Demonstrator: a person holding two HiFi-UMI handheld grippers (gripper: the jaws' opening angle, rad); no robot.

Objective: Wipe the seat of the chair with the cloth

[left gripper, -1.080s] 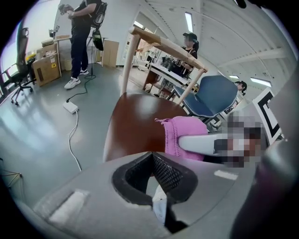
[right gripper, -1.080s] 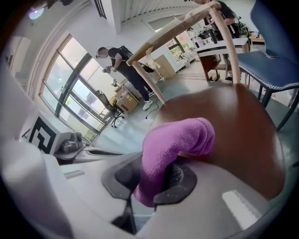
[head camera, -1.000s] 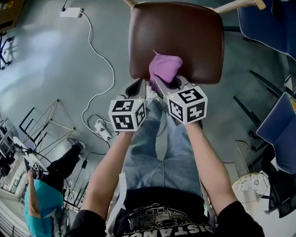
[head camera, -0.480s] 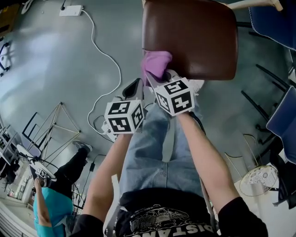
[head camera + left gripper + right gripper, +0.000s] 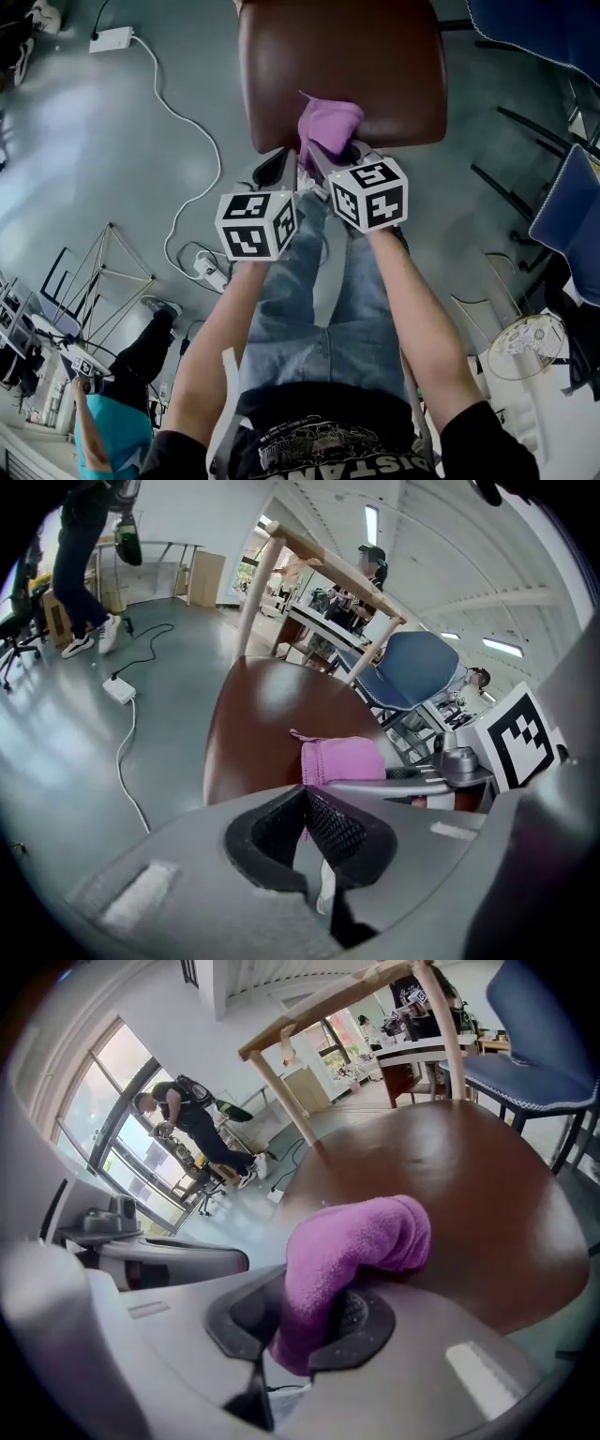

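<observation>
Right gripper view: the right gripper (image 5: pixel 305 1326) is clamped on a purple cloth (image 5: pixel 352 1241), which bulges forward onto the near edge of the brown chair seat (image 5: pixel 469 1185). The left gripper (image 5: pixel 302 803), jaws together and empty, hovers just beside. This looks like mid-wipe; next, sweep the cloth toward the far side.

I held my left arm (image 5: pixel 222 345) and my right arm (image 5: pixel 415 314) straight out, side by side. My left gripper (image 5: pixel 278 171) had its jaws pressed together with nothing in them. My right gripper (image 5: pixel 330 157), just beside it, squeezed the cloth (image 5: pixel 328 127).
</observation>
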